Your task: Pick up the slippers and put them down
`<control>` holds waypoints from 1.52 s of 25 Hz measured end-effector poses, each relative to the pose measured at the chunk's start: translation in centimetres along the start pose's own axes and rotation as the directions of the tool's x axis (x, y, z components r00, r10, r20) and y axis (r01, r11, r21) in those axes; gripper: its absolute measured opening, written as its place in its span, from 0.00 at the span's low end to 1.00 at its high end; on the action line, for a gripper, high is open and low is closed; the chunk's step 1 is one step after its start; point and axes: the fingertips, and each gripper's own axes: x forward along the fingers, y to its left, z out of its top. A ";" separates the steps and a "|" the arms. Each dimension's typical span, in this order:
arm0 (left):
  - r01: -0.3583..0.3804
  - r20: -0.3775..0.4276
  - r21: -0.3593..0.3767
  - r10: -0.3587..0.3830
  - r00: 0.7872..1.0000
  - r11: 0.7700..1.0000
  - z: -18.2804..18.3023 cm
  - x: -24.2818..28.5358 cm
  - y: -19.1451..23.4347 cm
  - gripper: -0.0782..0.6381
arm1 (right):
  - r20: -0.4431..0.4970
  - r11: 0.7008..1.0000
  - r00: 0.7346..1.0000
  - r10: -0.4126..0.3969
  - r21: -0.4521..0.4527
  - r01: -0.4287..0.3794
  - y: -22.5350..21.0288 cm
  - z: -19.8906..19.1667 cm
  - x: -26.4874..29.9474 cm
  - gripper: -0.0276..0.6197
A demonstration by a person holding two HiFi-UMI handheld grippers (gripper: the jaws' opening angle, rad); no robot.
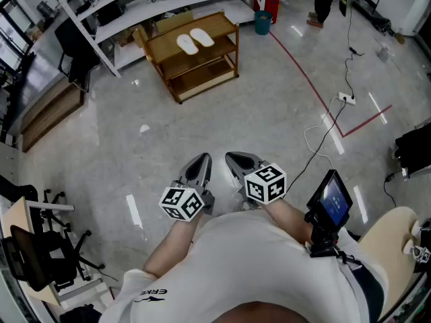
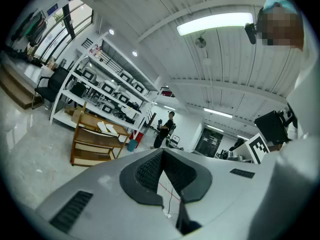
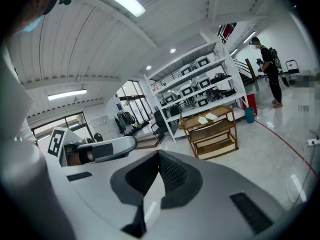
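The letters "ERKE" are read, upside down, on the shoulder of the white shirt at the bottom of the head view. Black-and-white square markers are carried on the cubes of both grippers; no word is printed on them.

The slippers, a white pair, are laid side by side on the top shelf of a wooden rack, which is set in front of white shelving. A teal bin is stood just beside the rack. The slippers are kept well apart from both grippers, with a wide stretch of grey floor between them. In the left gripper view they are seen far off, above and to the left of the jaws; in the right gripper view they are seen far off, above and to the right.

The left gripper and the right gripper are held side by side, close to the person's body and pointed toward the rack. In each gripper view the two dark pads are seen pressed together at the tip. Nothing is held between them, and nothing is touched by either gripper.
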 end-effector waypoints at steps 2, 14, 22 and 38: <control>0.002 -0.003 0.000 -0.002 1.000 1.000 0.0 0.0 -0.1 0.12 | 0.003 1.000 1.000 -0.003 0.000 0.003 0.0 0.0 -0.1 0.05; -0.008 -0.014 0.000 0.008 1.000 1.000 -0.7 0.9 -0.9 0.12 | 0.004 1.000 1.000 0.000 -0.009 0.000 -0.9 0.2 -1.2 0.05; -0.017 -0.018 0.007 0.017 1.000 1.000 -1.0 2.4 -1.5 0.12 | 0.023 1.000 1.000 0.014 0.006 -0.014 -2.4 1.0 -1.7 0.05; -0.020 0.011 -0.014 0.021 1.000 1.000 -2.3 8.5 -4.5 0.12 | 0.027 0.999 0.999 0.035 0.033 -0.036 -9.4 2.7 -4.2 0.05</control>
